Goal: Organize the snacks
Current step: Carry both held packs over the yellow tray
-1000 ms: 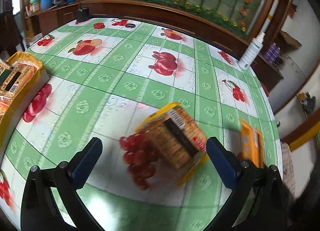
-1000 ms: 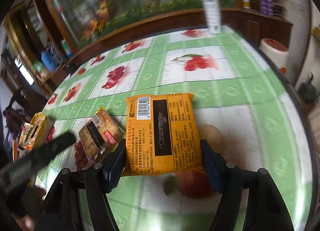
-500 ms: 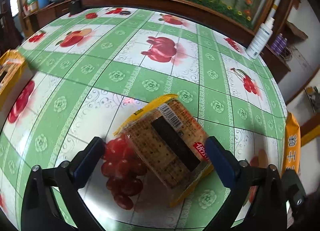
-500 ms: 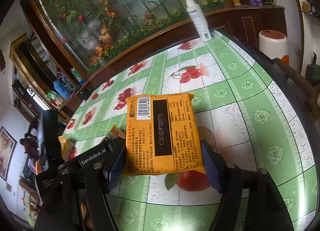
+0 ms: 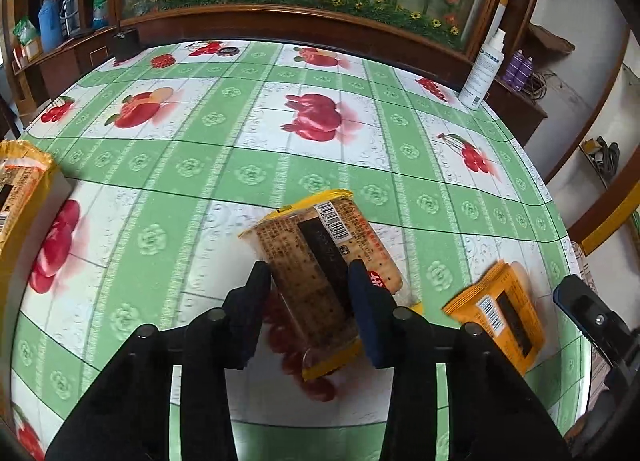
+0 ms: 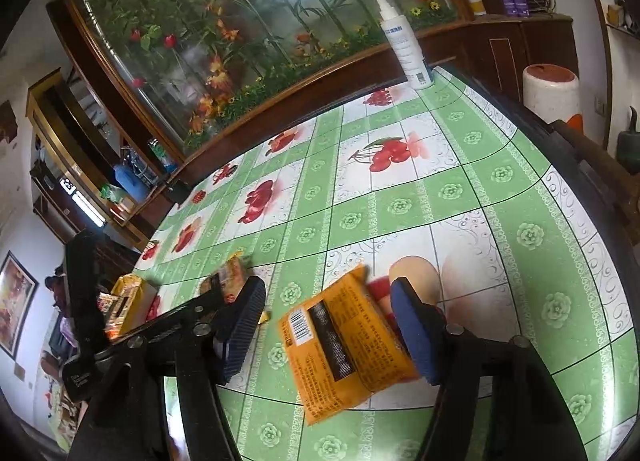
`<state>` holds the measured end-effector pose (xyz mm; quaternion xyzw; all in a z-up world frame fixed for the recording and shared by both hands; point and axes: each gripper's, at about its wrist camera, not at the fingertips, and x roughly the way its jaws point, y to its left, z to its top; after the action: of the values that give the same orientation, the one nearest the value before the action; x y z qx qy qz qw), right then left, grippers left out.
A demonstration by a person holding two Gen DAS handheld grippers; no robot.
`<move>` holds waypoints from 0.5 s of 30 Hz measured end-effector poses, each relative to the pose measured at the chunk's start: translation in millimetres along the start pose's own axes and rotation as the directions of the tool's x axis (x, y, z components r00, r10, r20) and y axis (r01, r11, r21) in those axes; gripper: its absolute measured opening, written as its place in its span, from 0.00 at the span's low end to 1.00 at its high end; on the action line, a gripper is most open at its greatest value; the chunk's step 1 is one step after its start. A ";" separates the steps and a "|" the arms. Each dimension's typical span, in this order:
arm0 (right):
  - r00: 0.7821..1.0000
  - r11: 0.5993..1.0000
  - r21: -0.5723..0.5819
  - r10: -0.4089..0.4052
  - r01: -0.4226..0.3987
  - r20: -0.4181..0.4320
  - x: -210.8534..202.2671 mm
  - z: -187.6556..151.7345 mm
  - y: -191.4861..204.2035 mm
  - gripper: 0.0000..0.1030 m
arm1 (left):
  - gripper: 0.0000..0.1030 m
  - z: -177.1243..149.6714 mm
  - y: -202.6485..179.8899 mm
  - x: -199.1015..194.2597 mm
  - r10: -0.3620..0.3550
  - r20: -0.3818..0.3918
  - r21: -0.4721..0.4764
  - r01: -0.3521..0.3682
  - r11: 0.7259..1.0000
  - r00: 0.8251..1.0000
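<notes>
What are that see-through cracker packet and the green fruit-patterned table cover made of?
The clear, yellow-edged cracker packet looks like thin glossy plastic film: crackers show through it. The green-and-white fruit-print table cover seems to be wipeable vinyl or oilcloth, judging by its smooth sheen, though that is uncertain.

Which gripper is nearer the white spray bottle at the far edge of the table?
Right. The right gripper is on the spray bottle's side; the left gripper is farther off.

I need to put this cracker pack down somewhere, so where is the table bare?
Bare cloth fills the middle of the table, from the cracker pack out to the spray bottle at the far right corner. It is crowded at the left edge by the yellow box, and near right around the orange packet.
</notes>
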<state>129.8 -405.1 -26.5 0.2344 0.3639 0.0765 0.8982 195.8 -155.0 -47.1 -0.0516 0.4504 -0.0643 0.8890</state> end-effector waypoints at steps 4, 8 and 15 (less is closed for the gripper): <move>0.998 0.999 -0.015 -0.037 0.037 -0.044 10.3 -3.7 2.1 0.68 | 0.37 2.4 3.5 0.8 0.006 -0.017 0.002 -0.006 1.000 1.000; 0.994 0.993 -0.103 -0.074 0.066 -0.076 17.3 -8.9 18.4 0.76 | 0.47 9.4 -0.4 6.5 0.005 -0.052 -0.001 -0.005 1.000 0.999; 0.958 0.940 -0.290 -0.235 0.182 -0.163 46.6 -28.8 38.9 0.85 | 0.80 13.5 -18.0 27.5 0.009 -0.123 0.003 -0.009 1.000 0.992</move>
<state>145.0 -346.1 -54.7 0.0600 0.4590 0.0524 0.8849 221.6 -176.7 -58.3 -0.0444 0.5045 -0.0637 0.8599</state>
